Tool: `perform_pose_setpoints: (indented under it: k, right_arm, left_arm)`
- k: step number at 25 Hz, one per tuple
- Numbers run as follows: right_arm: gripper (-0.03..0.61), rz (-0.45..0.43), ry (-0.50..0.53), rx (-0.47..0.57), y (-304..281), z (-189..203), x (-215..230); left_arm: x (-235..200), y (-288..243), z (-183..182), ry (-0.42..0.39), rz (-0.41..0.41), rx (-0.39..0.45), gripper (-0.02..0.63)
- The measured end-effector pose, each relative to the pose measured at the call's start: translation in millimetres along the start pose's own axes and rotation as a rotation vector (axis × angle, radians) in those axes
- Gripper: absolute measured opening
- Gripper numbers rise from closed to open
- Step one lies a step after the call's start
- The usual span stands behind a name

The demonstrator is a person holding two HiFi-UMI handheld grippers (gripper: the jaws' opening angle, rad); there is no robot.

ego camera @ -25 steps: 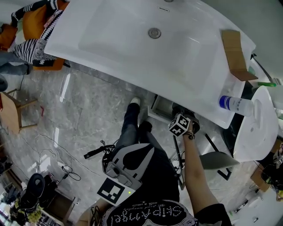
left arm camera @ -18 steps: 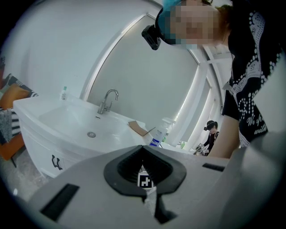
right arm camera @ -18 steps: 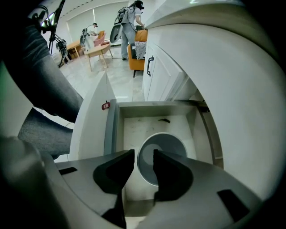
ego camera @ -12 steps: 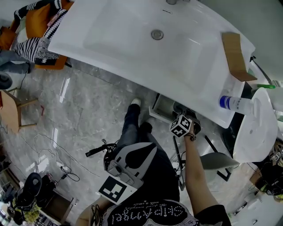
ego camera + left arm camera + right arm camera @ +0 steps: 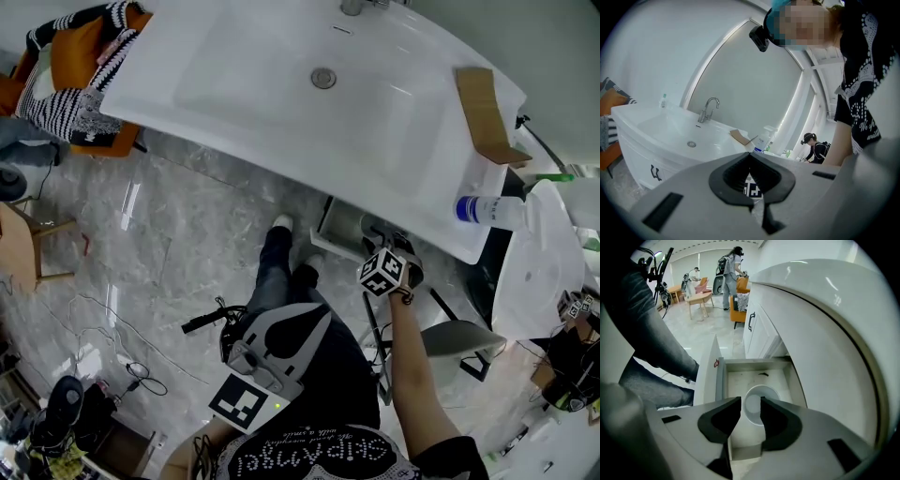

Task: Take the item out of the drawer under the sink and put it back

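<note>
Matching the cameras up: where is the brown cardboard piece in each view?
Head view: flat brown cardboard piece, upper right, on the white sink's counter.
Left gripper view: centre, right of the chrome faucet.
Right gripper view: not in it.
Shared landmark: the sink.

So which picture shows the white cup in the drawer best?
The right gripper view. It looks straight down into the open drawer, and the cup sits there in plain sight. The head view shows only the drawer's edge poking out under the sink. The left gripper view misses the cup.
</note>
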State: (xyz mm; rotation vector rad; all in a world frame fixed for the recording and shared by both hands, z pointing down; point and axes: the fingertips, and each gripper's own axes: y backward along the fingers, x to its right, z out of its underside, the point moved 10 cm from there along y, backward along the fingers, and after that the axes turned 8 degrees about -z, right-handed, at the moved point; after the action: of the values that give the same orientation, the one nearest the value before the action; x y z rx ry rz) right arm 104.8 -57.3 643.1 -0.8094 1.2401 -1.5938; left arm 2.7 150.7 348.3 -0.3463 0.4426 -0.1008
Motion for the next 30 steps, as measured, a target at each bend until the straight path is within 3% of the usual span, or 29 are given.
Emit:
perform_pose_setpoints:
  k: [11, 14, 23, 30]
  right_arm:
    - [0.103, 0.095, -0.084, 0.088, 28, 6, -10]
    - [0.032, 0.146, -0.157, 0.15, 42, 7, -12]
    - [0.018, 0.195, -0.511, 0.427, 83, 7, -7]
    - [0.017, 0.273, -0.559, 0.571, 121, -9, -26]
  left_arm:
    - [13, 10, 5, -0.019, 0.018, 0.038, 0.003]
    - [18, 13, 4, -0.024, 0.022, 0.049, 0.003]
    - [28, 16, 4, -0.047, 0.054, 0.079, 0.003]
    - [29, 24, 7, -0.05, 0.069, 0.106, 0.003]
